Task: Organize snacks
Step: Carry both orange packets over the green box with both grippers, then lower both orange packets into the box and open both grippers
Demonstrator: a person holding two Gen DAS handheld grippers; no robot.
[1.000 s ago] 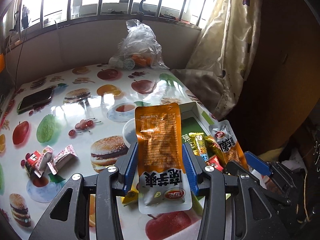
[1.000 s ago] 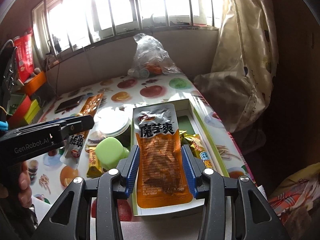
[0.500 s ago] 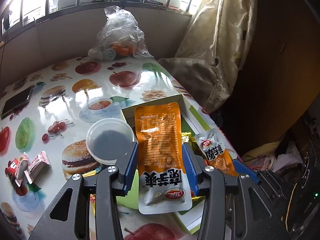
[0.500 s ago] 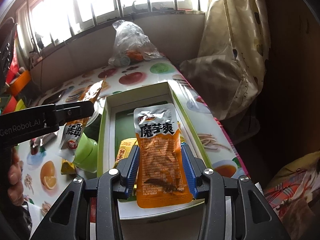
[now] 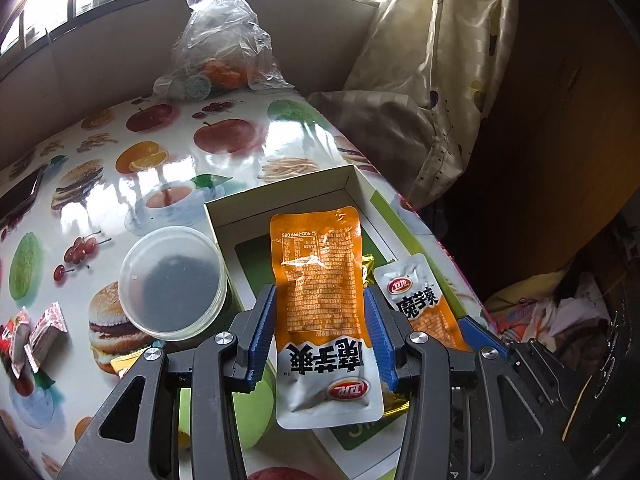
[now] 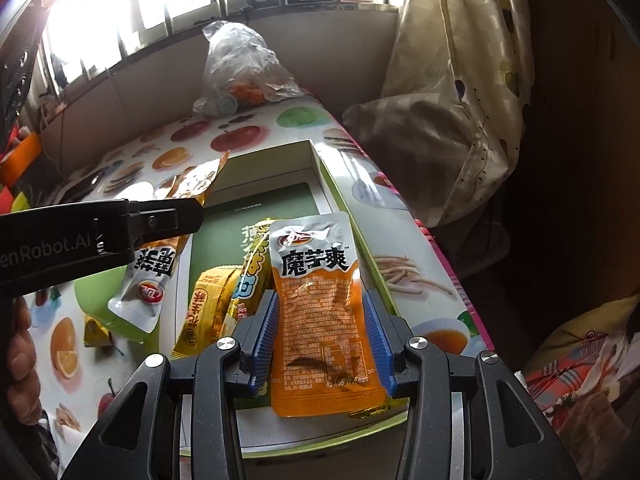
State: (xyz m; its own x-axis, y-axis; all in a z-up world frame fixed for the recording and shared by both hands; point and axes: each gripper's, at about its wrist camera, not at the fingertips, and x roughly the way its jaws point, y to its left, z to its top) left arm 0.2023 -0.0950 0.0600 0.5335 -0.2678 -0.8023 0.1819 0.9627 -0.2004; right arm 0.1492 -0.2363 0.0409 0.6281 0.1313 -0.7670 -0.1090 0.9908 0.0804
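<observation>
You have brought both orange packets down over the open box (image 6: 320,164) since a second ago. Left gripper (image 5: 320,336) clamps one packet (image 5: 320,280); right gripper (image 6: 322,332) clamps the other packet (image 6: 320,300), above snacks already boxed. Release looks imminent.

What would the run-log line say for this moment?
left tongs: gripping orange pouch | right tongs: gripping second orange pouch | both above open box | not released
</observation>
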